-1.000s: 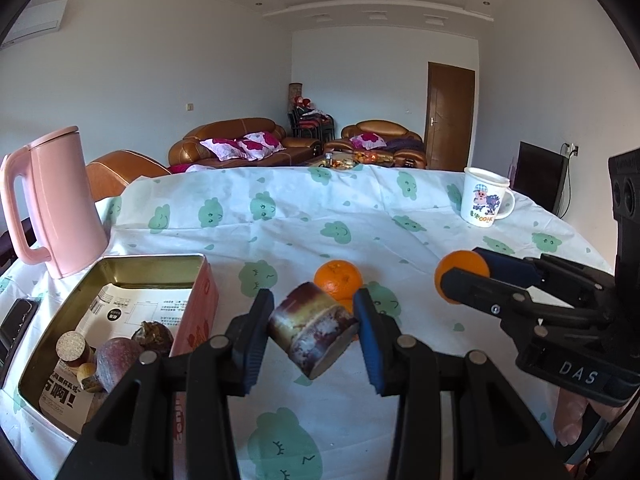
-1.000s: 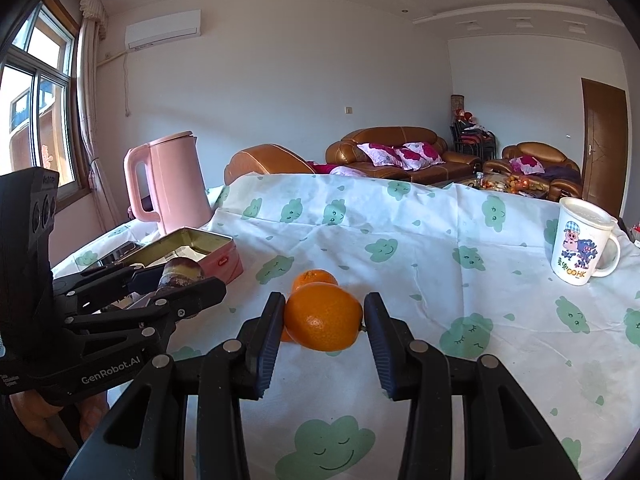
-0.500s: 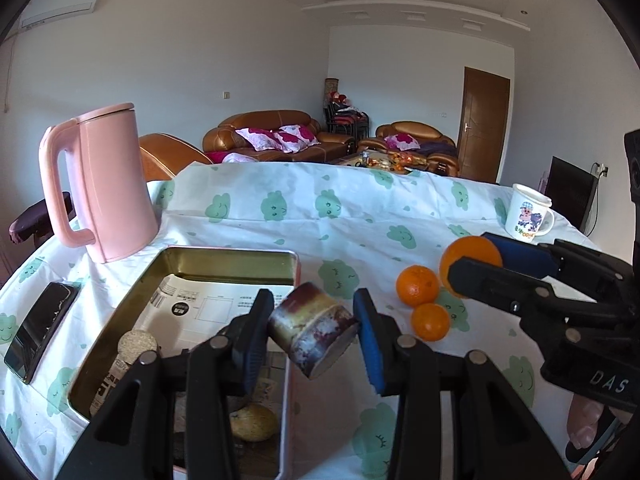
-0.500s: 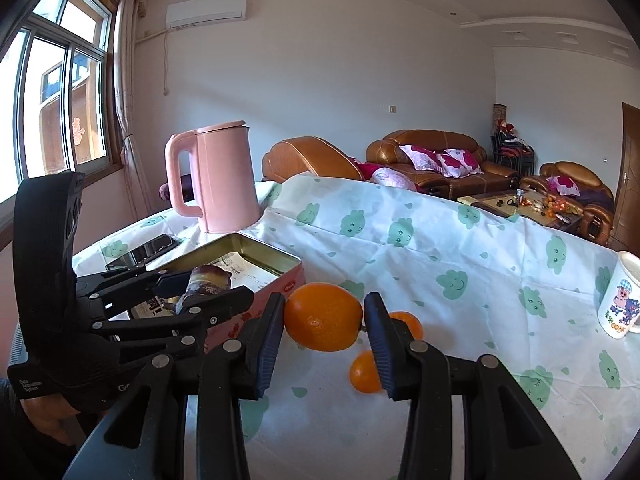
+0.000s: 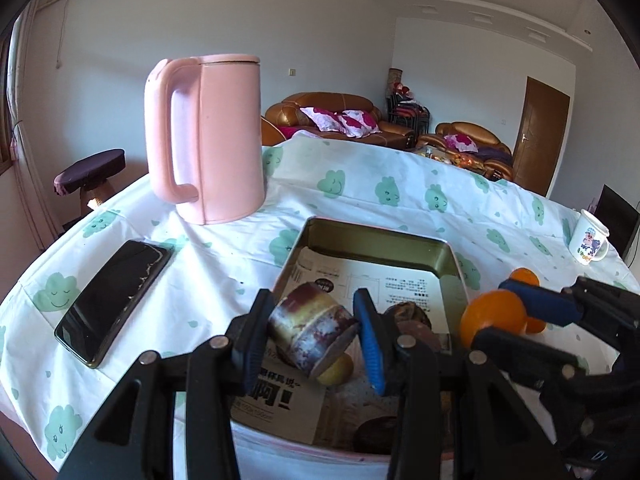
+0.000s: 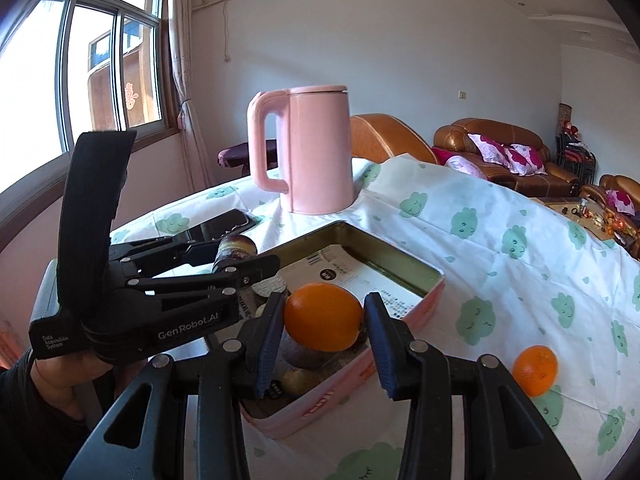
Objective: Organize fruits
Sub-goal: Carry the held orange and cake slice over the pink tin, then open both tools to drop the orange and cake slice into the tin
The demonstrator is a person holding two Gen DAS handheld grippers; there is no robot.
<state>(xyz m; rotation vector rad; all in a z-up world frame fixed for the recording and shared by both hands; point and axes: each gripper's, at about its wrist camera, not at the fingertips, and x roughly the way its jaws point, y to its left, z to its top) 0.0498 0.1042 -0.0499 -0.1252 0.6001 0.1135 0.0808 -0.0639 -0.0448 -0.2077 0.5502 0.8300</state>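
My left gripper (image 5: 314, 332) is shut on a purple-brown sugarcane piece (image 5: 310, 330) and holds it above the near end of the open metal tin (image 5: 372, 236). My right gripper (image 6: 324, 318) is shut on an orange (image 6: 323, 317) above the tin's near right edge (image 6: 424, 276). The right gripper with its orange (image 5: 490, 320) shows at the right of the left wrist view. The tin holds printed paper, dark round fruits (image 5: 408, 314) and a yellowish fruit (image 5: 338, 370). A loose orange (image 6: 535, 370) lies on the cloth right of the tin; the left wrist view shows loose oranges (image 5: 524, 277).
A tall pink kettle (image 5: 212, 140) stands behind the tin. A black phone (image 5: 114, 296) lies to the tin's left. A white cartoon mug (image 5: 588, 242) stands at the far right. The table has a white cloth with green clouds (image 6: 520, 264).
Both grippers have moved left with their loads, from beside the tin to over it. The kettle and phone have come closer into view.
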